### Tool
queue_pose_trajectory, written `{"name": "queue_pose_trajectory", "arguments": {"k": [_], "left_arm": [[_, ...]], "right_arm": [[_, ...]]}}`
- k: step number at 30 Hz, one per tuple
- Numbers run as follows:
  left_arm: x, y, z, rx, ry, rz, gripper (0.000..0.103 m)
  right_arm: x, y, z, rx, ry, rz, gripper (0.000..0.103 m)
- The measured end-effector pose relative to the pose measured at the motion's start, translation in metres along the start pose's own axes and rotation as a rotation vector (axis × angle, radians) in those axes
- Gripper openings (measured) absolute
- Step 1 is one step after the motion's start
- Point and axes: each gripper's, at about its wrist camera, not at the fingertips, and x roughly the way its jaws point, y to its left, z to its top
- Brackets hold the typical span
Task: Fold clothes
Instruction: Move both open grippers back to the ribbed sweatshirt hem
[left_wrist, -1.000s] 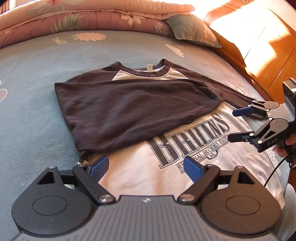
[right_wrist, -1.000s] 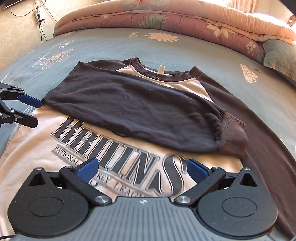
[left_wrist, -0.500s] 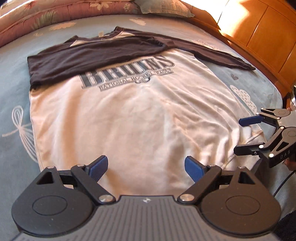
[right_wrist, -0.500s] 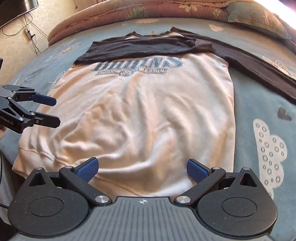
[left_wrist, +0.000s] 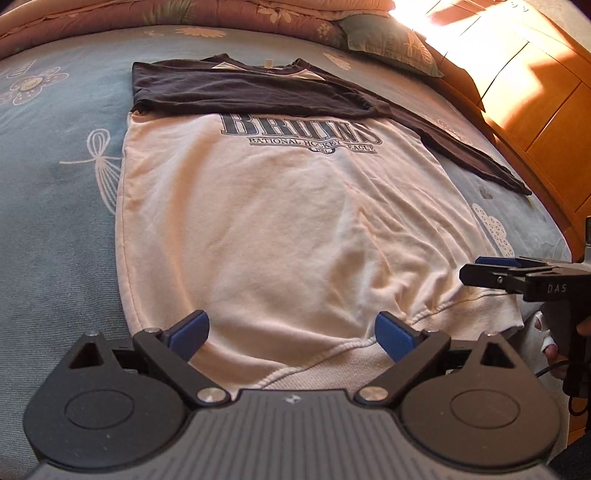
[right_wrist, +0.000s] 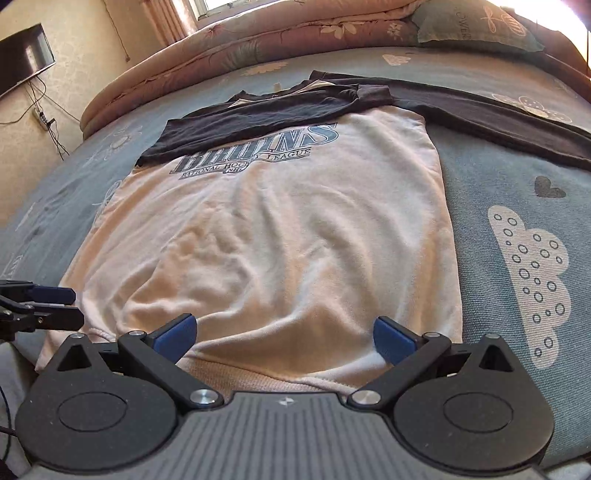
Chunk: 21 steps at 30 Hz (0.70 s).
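Observation:
A white sweatshirt (left_wrist: 288, 229) with a "BRUINS" print and dark sleeves lies flat on the blue bedspread (left_wrist: 55, 240), hem towards me. Its left sleeve (left_wrist: 240, 92) is folded across the chest. The other sleeve (right_wrist: 498, 118) stretches out to the right over the bed. My left gripper (left_wrist: 291, 332) is open just above the hem's left part, nothing between its fingers. My right gripper (right_wrist: 284, 334) is open above the hem's right part, also holding nothing. Each shows in the other's view: the right gripper (left_wrist: 471, 268) over the hem's right corner, the left gripper (right_wrist: 77, 306) by the left corner.
A rolled floral quilt (right_wrist: 258, 40) and a pillow (left_wrist: 391, 44) lie at the head of the bed. Wooden panelling (left_wrist: 535, 103) runs along the right side. A wall screen (right_wrist: 26, 55) with cables hangs at the left. A person's hand (left_wrist: 546, 332) holds the right gripper.
Both grippers have drawn back from the folded sleeve at the chest to the hem and dropped closer to it. Both stayed open. The shirt has not moved.

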Motion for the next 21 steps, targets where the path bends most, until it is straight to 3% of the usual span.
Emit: {"name": "queue_pose_trajectory", "arguments": {"k": [3, 11, 16, 18, 21], "left_arm": [[-0.005, 0.004, 0.010, -0.005, -0.013, 0.026, 0.096], [-0.005, 0.022, 0.032, -0.057, -0.044, 0.094, 0.096], [-0.001, 0.029, 0.037, -0.085, -0.038, 0.098, 0.096], [0.000, 0.029, 0.040, -0.092, -0.043, 0.083, 0.096], [0.002, 0.030, 0.045, -0.103, -0.052, 0.061, 0.096]], "right_arm": [[0.003, -0.005, 0.026, 0.072, -0.028, 0.048, 0.103], [0.057, 0.010, 0.109, 0.033, -0.052, 0.112, 0.103], [0.095, -0.006, 0.119, 0.100, 0.019, 0.164, 0.103], [0.094, -0.022, 0.113, 0.115, 0.010, 0.179, 0.103], [0.079, -0.048, 0.107, 0.139, -0.033, 0.121, 0.103]]}}
